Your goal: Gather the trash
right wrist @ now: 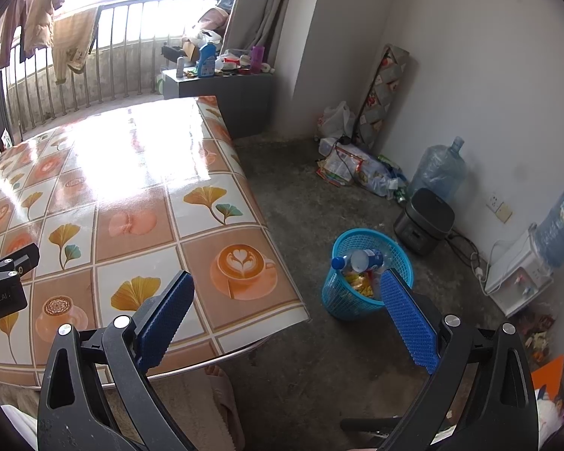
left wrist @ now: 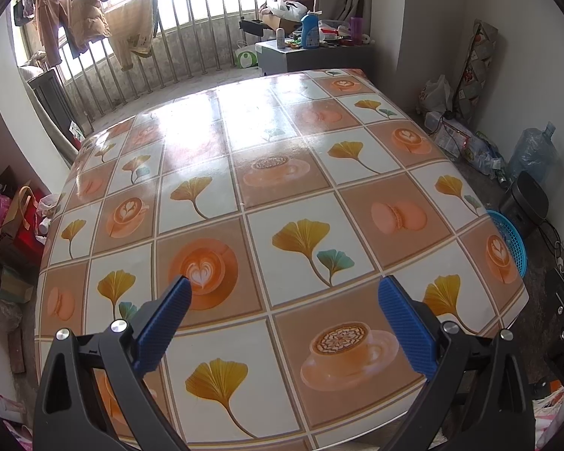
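A blue mesh waste basket (right wrist: pixel 342 300) stands on the floor right of the table. It holds a plastic bottle (right wrist: pixel 359 259) with a blue cap and yellow wrappers (right wrist: pixel 359 285). Its rim also shows in the left wrist view (left wrist: pixel 511 240). My right gripper (right wrist: pixel 285 282) is open and empty, above the table's front right corner, with the basket beyond its right finger. My left gripper (left wrist: pixel 284 285) is open and empty over the tablecloth (left wrist: pixel 282 195). The left gripper's body shows at the left edge of the right wrist view (right wrist: pixel 3 278).
The table (right wrist: pixel 131 203) has a glossy cloth with leaf and coffee cup prints. On the floor to the right are a black cooker (right wrist: pixel 425 221), a water jug (right wrist: pixel 438 169), bags and packets (right wrist: pixel 357 165) and a white dispenser (right wrist: pixel 519 274). A cluttered grey cabinet (right wrist: pixel 222 86) stands behind.
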